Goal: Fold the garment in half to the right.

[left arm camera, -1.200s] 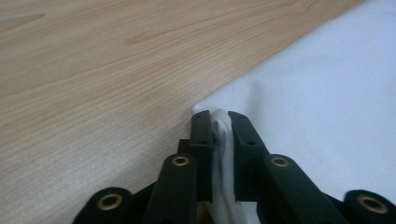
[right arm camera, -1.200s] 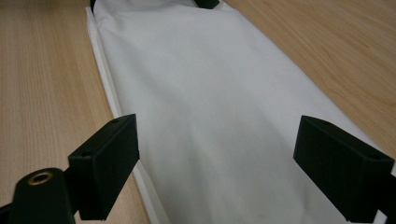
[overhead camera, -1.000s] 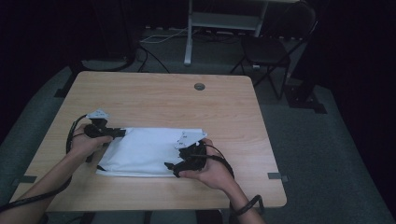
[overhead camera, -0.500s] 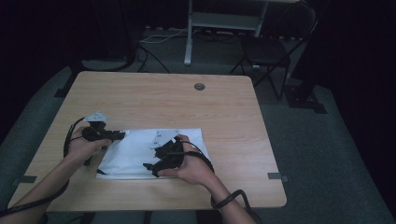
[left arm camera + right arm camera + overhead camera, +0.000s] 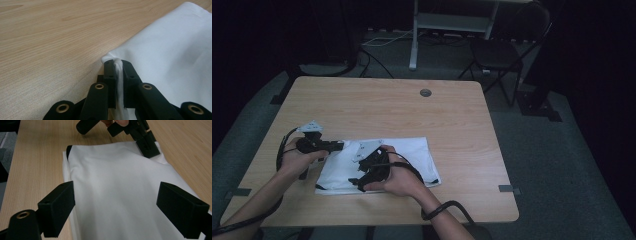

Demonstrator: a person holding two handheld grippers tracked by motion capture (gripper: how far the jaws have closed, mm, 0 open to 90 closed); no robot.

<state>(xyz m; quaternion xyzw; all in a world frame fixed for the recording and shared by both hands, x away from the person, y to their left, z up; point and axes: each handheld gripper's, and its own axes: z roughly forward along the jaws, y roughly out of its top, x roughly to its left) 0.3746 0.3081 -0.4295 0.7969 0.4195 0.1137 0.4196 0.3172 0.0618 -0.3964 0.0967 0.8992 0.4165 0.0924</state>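
A white cloth (image 5: 412, 162) lies flat on the wooden table (image 5: 412, 115), near the front left. My left gripper (image 5: 338, 146) is at the cloth's far left corner. In the left gripper view its jaws are shut on a pinched fold of the cloth's edge (image 5: 118, 72). My right gripper (image 5: 356, 183) hovers low over the cloth's near left part, pointing left. Its jaws stand wide open, with the cloth (image 5: 120, 185) spread under them and nothing gripped. The left gripper (image 5: 147, 146) shows at the top of the right gripper view, at the cloth's corner.
A round grommet hole (image 5: 425, 92) sits near the table's far edge. Beyond the table stand a dark chair (image 5: 499, 52) and a metal stand (image 5: 447, 20), with cables on the floor. The table's front edge runs close below my hands.
My right gripper has slid left across the cloth, from its right part to its near left part. The left gripper has stayed shut on the corner.
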